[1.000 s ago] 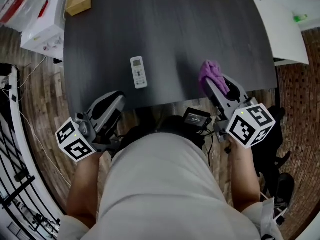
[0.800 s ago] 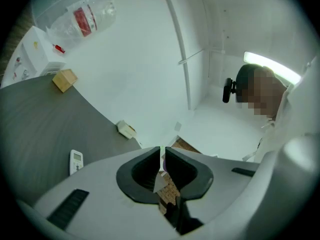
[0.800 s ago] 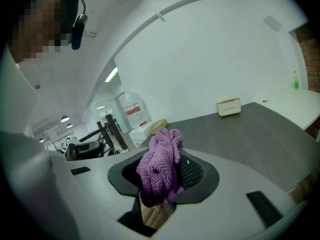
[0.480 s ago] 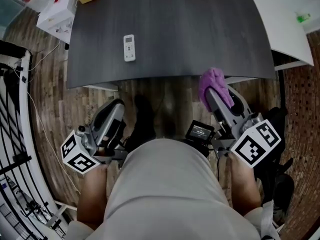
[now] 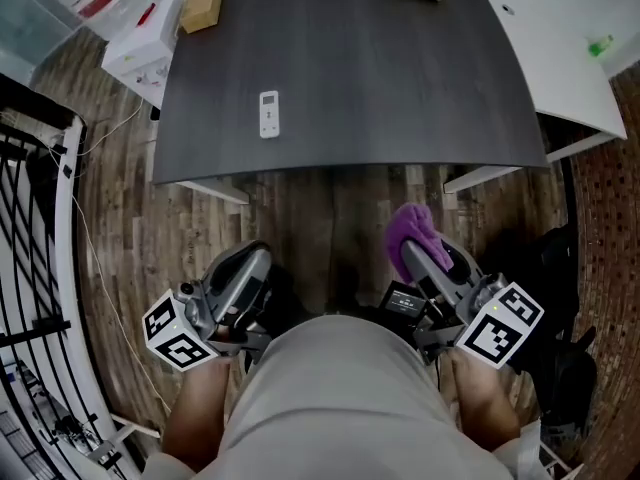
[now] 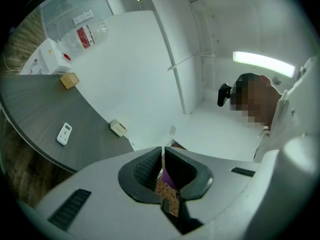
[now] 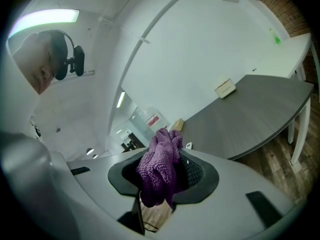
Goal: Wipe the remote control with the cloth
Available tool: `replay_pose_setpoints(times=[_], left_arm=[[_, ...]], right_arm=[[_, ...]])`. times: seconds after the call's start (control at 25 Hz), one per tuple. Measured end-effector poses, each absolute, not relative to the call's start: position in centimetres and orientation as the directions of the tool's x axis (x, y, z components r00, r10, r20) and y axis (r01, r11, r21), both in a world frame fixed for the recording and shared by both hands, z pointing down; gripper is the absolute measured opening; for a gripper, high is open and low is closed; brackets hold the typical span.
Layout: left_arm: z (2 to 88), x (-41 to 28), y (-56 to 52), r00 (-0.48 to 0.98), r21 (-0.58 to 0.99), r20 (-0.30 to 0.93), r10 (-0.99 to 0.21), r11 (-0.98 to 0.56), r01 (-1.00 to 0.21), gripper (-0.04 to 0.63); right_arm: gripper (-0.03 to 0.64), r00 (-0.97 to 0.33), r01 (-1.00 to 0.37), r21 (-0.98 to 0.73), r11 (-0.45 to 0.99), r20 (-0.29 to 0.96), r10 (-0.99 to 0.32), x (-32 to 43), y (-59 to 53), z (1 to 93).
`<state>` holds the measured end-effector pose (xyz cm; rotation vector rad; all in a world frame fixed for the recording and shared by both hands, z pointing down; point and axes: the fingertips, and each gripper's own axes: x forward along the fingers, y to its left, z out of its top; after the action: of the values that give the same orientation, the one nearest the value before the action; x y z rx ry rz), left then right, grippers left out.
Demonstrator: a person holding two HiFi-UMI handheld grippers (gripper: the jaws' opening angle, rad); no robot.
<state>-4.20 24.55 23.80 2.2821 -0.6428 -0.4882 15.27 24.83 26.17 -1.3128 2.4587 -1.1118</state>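
Evidently we had drawn back from the worktop (image 5: 380, 78): right hand-held gripper (image 5: 420, 256) clamped the cloth (image 5: 408, 230), left hand-held gripper (image 5: 256, 261) closed and empty, both over the floor (image 5: 320, 208). Remote control (image 5: 268, 114) lay near-left on the worktop, beyond reach, unwiped.

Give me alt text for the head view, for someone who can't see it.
Seen from above, a person stands back from a dark table, the right claw shut on a purple cloth, the left claw shut and empty, both over wood floor. A white remote control lies on the table, toward its left.
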Motion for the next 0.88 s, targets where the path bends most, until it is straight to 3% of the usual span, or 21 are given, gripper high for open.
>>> replay_pose_setpoints(times=[0.4,0.88], left_arm=[[23.5,-9.0,25.2,0.828,0.716,-0.134,-0.545,-0.63,-0.299,0.021],[23.3,-12.9,24.8,0.855,0.707,-0.155,-0.496,-0.66,-0.254,0.021]], right_arm=[[0.129,-0.545,-0.723,-0.581,0.374,0.148,-0.825,11.4,22.2,21.9],[0.129,-0.498,-0.792,-0.496,0.355,0.189,-0.846,7.2,21.6,20.9]])
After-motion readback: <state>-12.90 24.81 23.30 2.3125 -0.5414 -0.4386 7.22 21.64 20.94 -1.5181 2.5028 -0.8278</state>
